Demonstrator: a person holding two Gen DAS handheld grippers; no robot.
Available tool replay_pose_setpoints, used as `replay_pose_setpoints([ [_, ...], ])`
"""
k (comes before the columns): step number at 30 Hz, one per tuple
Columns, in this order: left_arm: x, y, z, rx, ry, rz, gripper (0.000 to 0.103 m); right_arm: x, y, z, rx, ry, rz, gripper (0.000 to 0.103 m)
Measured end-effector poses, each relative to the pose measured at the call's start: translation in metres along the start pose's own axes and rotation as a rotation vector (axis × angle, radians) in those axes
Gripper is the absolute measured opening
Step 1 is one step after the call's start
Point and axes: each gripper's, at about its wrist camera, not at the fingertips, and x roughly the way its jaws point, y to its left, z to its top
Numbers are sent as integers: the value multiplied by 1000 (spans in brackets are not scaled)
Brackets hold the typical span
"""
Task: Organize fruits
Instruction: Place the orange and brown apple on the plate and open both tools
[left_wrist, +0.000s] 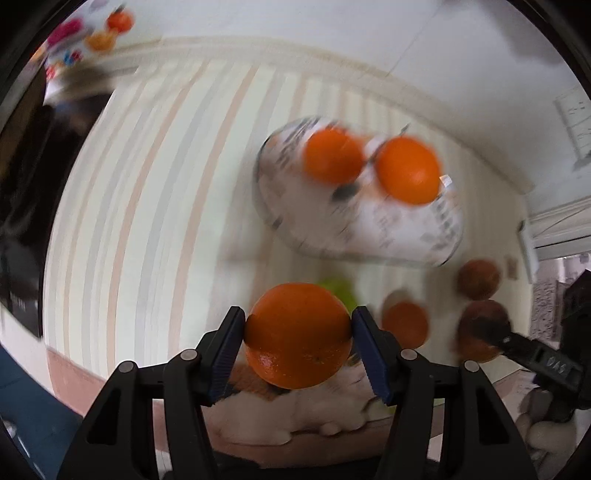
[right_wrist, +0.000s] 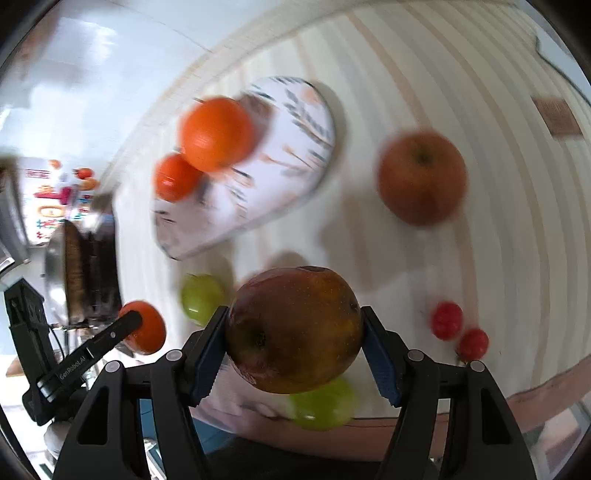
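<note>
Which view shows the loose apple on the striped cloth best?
The right wrist view: the apple lies whole and unblocked right of the plate, only motion-blurred. The left wrist view shows it small, dim and blurred near the frame's right edge.

left gripper (left_wrist: 297, 345) – clamped on round orange fruit (left_wrist: 297, 334) | patterned white oval plate (left_wrist: 384, 229) – two oranges on it

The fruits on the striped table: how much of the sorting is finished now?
Done: two oranges lie on the patterned plate. In hand: the left tongs grip an orange, the right tongs grip a reddish apple. Left on the cloth: another apple, two green fruits and two small red fruits.
</note>
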Motion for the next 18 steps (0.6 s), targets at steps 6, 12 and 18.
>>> replay_pose_setpoints([
  [6, 3, -13, 60, 10, -24, 0, 58, 19, 53, 38, -105, -27, 10, 71],
  [12, 50, -12, 100, -48, 84, 1, 58, 70, 88, 62, -205, -7, -38, 71],
  [18, 72, -7, 110, -50, 129, 31, 56, 98, 98, 67, -215, 24, -26, 71],
])
